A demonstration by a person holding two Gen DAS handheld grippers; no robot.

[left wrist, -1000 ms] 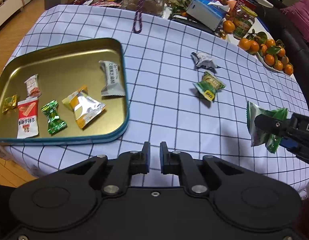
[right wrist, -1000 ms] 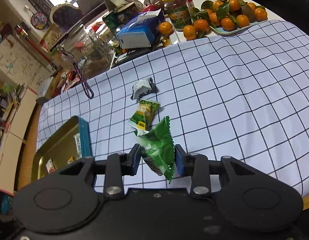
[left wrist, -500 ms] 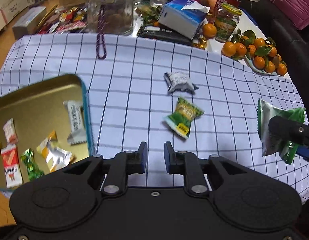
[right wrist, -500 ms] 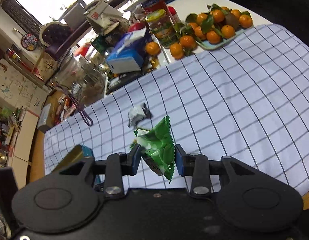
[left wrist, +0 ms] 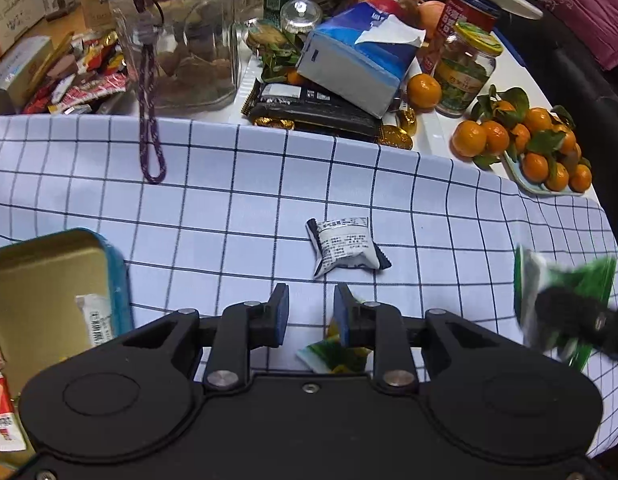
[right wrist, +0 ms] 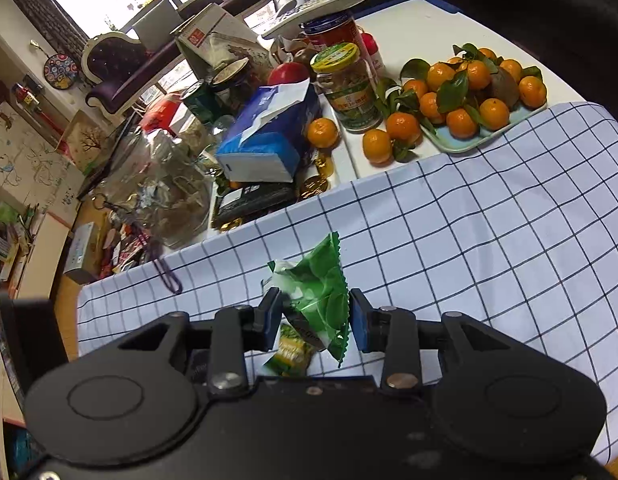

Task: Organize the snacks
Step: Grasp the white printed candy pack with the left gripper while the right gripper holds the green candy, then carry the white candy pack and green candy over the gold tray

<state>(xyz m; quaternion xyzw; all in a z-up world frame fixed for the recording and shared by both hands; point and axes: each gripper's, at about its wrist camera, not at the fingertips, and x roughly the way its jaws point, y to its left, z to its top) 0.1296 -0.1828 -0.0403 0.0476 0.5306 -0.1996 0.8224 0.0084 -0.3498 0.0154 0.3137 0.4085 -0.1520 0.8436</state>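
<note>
My left gripper [left wrist: 309, 310] is open and empty, low over the checked cloth. A white-and-black snack packet [left wrist: 343, 246] lies just ahead of it. A green-yellow packet [left wrist: 333, 354] lies under its right finger. The gold tin tray [left wrist: 41, 280] with several snacks is at the left. My right gripper [right wrist: 313, 318] is shut on a green snack bag [right wrist: 317, 292], held above the cloth. The green-yellow packet [right wrist: 291, 354] lies below it. The bag also shows blurred at the right of the left wrist view [left wrist: 557, 296].
The far side of the table holds a glass jar [left wrist: 181, 32], a blue tissue box [left wrist: 357, 56], a dark packet [left wrist: 313, 108], a yellow-lidded jar [left wrist: 465, 68] and a plate of tangerines [left wrist: 529, 144]. A purple cord [left wrist: 149, 120] lies on the cloth.
My left gripper moved right and forward from the tray toward the loose packets, and its jaws opened wider. My right gripper stayed shut on the green bag and lifted it.
</note>
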